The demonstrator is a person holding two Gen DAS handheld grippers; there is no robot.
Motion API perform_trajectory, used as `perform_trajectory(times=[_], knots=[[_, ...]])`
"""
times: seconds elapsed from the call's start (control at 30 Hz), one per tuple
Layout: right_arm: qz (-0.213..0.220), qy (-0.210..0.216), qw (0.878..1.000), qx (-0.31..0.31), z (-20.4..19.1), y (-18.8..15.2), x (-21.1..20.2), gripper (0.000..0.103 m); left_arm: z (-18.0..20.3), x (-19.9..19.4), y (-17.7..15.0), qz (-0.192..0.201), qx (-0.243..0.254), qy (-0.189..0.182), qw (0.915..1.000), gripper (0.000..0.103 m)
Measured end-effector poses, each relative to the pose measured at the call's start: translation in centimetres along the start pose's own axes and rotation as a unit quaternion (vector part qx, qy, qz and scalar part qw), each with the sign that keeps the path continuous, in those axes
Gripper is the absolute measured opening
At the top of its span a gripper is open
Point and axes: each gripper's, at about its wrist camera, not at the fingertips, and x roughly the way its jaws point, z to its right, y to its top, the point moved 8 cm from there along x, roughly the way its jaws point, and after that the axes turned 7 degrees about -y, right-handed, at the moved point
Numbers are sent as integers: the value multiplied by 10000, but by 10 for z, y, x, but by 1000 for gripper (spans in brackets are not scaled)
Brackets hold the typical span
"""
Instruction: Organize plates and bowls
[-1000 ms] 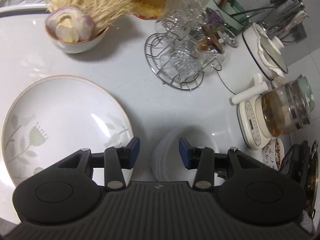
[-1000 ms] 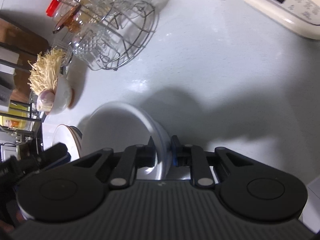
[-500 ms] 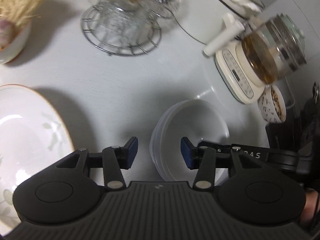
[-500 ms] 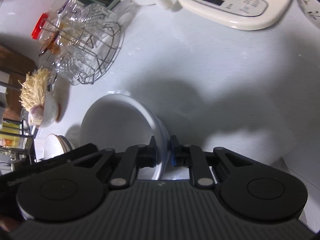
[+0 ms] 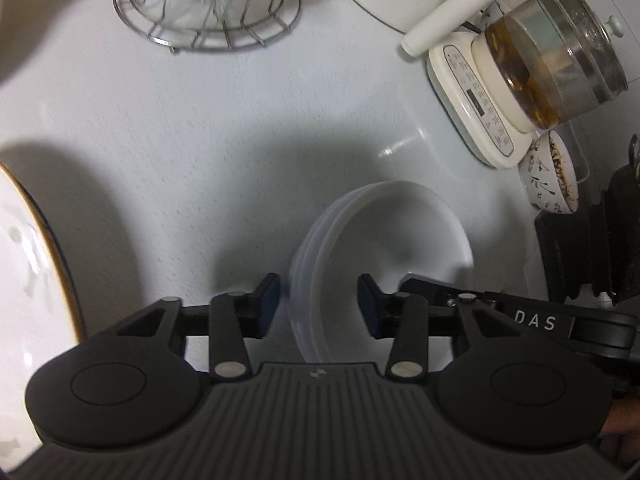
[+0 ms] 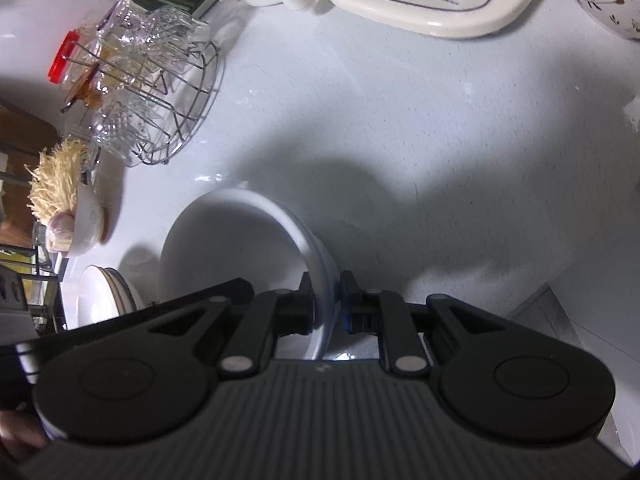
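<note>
On the white counter [image 6: 460,152]: stacked white bowls [image 5: 384,240] between two grippers.
Right gripper [image 6: 325,305] pinches the stack's rim; left gripper [image 5: 318,306] straddles the opposite rim, its jaws just closing but pads not visibly touching. Best practice: seat both pads squarely before lifting, keeping the stack level, clear of the floral plate [image 5: 32,280] and kettle base [image 5: 472,108].
</note>
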Motion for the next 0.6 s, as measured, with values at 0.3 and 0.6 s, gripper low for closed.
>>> perform_trajectory(times=[0.3,0.6], knots=[[69,-86,9999,-49,-3,1,-9,16,-5,-9,0,127,-2,-4,9999,28],[414,-1,9989,-236,-23,-4,-49,18,13,-53,2,499,20,-56,9987,28]])
